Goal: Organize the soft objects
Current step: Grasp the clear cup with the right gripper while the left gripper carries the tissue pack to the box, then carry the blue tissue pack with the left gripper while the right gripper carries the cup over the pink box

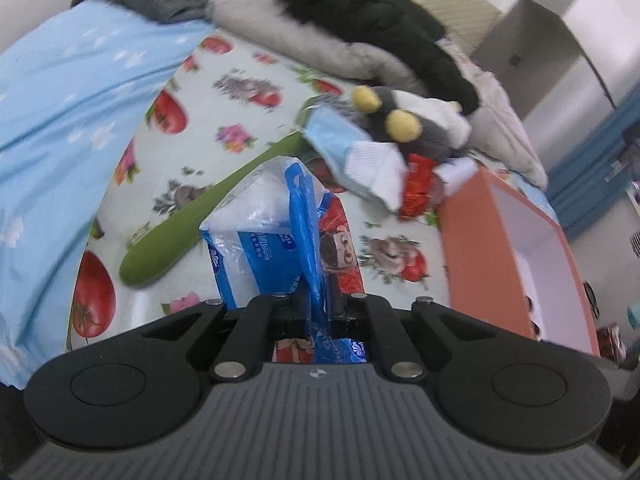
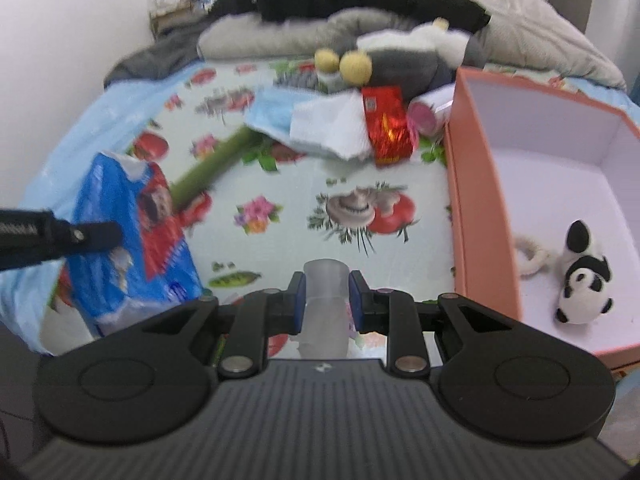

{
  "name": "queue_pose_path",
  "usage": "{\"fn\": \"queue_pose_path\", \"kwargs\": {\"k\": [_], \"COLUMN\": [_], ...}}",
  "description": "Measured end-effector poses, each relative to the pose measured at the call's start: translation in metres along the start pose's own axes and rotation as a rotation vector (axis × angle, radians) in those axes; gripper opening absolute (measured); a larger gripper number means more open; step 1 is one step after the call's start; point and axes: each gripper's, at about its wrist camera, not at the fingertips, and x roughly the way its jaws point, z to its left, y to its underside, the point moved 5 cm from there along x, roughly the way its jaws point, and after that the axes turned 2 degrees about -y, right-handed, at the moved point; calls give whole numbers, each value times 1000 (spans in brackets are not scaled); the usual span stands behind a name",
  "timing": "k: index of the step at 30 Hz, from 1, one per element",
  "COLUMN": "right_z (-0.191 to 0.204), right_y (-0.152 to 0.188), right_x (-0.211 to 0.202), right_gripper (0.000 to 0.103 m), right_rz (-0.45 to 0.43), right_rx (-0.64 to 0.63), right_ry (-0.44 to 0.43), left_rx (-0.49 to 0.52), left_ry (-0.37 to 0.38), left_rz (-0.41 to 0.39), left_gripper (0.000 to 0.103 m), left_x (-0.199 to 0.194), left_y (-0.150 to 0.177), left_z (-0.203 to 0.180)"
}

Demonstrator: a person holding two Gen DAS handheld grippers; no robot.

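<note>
On the fruit-print bedsheet (image 2: 288, 184), we see the left gripper (image 1: 316, 300) pinching the light, crinkly tissue pack (image 1: 256, 252) by its slippery handle at lower centre; the right gripper (image 2: 326, 296) clamps a soft translucent cup (image 2: 325, 280).

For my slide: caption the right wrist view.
Right gripper grips a clear cup beside an orange box holding a toy panda.

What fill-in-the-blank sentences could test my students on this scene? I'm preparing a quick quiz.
1. The left gripper is shut on the blue handle of the ____ pack.
2. The right gripper holds a translucent ____.
3. Inside the orange box lies a toy ____.
4. The green stick lies on the ____-printed cloth.

Missing words: tissue; cup; panda; tomato
</note>
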Motion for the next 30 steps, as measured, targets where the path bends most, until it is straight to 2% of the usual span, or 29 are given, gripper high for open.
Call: {"fn": "queue_pose_path", "kwargs": {"k": [4,15,21,30], "right_z": [0,2,1,-23], "right_y": [-2,2,6,9], "right_x": [-33,-103,-125,-149], "right_gripper": [26,26,26,26], "right_rz": [-62,-183,-219,-262], "right_rx": [22,65,80,119], "right_ry": [-6,-15,-8,37], "left_rx": [63,157,192,262], "left_ry": [34,136,180,267], "left_rz": [-25,-58,-72,-51], "left_gripper": [8,8,8,8], "left_x": [-25,-82,-97,-94], "left_y": [5,28,35,37], "left_z": [-20,-58,-78,-126]}}
